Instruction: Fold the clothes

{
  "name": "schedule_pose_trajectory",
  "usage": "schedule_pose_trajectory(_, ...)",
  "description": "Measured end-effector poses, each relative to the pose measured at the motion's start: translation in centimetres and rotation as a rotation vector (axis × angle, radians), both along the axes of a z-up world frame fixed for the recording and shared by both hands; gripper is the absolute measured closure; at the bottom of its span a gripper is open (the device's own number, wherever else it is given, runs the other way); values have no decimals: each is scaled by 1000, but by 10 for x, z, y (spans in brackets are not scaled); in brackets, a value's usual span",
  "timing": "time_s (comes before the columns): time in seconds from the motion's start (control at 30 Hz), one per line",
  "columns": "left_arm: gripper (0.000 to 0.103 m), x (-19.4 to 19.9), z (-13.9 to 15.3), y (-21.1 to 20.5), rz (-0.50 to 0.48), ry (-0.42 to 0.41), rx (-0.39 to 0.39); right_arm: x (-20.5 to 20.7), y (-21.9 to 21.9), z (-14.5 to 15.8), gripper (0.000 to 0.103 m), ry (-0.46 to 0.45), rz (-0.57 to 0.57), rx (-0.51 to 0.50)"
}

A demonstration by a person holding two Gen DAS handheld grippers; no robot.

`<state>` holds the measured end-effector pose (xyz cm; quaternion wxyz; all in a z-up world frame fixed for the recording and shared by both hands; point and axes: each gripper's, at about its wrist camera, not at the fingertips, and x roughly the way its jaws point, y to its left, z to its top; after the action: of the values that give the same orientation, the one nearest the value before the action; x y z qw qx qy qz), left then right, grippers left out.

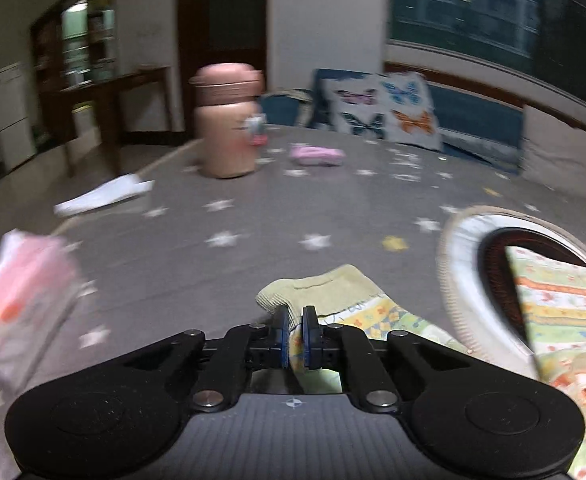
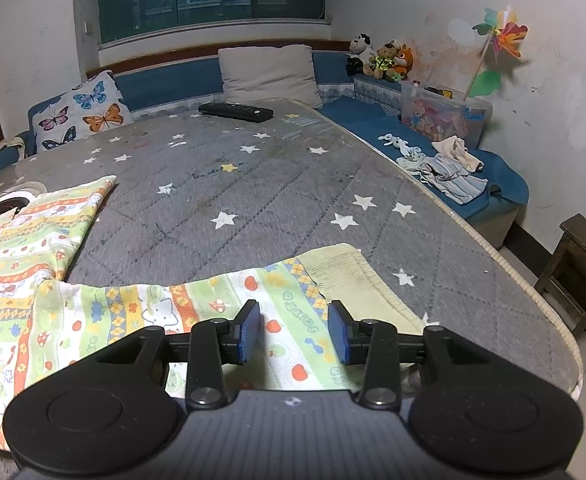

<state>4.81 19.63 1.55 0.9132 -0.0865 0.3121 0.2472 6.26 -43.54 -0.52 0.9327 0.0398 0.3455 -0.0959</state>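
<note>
A: What does the left claw (image 1: 294,322) hold?
B: It pinches the green cuff of the patterned garment (image 1: 357,312), which lies on the grey star mattress (image 1: 253,216).
A: And the right claw (image 2: 294,330)?
B: Spread, above the same garment (image 2: 197,304).

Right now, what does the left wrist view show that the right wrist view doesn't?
Left only: the left gripper pinching a green cuff, a pink bottle, a pink bundle. Right only: the open right gripper over the other sleeve, a remote, stuffed toys, a pinwheel. Both: the patterned garment, star mat, butterfly pillow.
</note>
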Motion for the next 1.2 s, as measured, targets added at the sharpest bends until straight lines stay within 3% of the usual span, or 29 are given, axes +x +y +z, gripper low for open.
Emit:
schedule_pose_trajectory(0.27,96,-35,-17,12,71,23,-12,10,9,-1,62,-11,21,-1)
schedule_pose_trajectory(0.57,94,-47,-19,5,78,56,53,30,13,-3,62,-20,36,-3)
schedule_pose_trajectory(0.67,87,-47,-14,4,72,68,54,31,13,3,62,-6,44,23)
schedule_pose_trajectory(0.77,61,-45,-4,-1,56,51,70,34,23,13,62,-21,100,33)
schedule_pose_trajectory(0.8,49,-45,1,-5,45,37,76,35,26,17,62,-26,119,35)
schedule_pose_trajectory(1.0,49,-26,26,-37,-111,-27,79,54,56,27,63,-17,250,78)
schedule_pose_trajectory(1.2,49,25,31,-85,-316,-26,68,79,90,29,63,-2,362,101)
